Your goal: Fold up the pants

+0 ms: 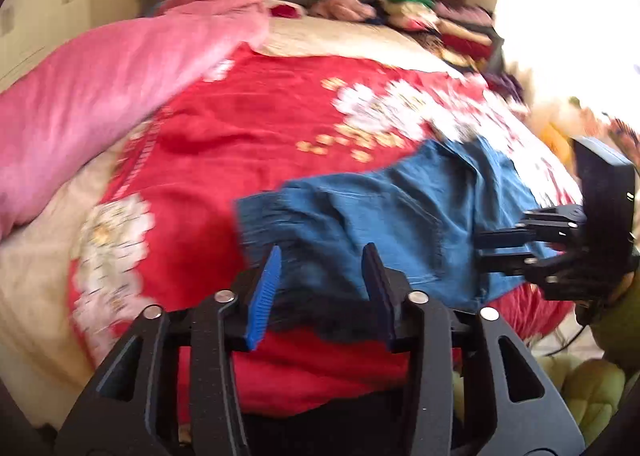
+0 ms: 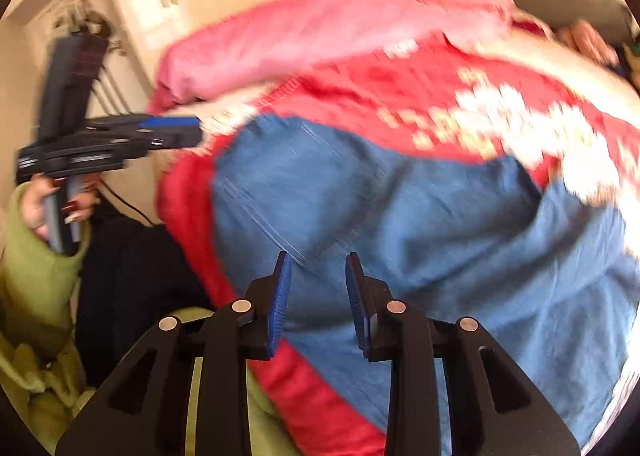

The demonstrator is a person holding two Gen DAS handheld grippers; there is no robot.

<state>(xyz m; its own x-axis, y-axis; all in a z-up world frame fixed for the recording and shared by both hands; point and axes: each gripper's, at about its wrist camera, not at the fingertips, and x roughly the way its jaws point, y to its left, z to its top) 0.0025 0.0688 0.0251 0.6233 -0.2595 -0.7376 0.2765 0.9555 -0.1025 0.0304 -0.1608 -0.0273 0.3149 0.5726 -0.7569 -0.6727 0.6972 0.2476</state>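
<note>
Blue denim pants (image 2: 400, 224), red floral bedspread (image 1: 240, 144)

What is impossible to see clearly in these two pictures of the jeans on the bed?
- Left wrist view: the near hem of the jeans is hidden behind the left tongs.
- Right wrist view: the jeans' right part is cut off by the picture edge; motion blur hides seams and folds.
- Left wrist view: the clothes pile by the headboard is too blurred to identify the items.
</note>
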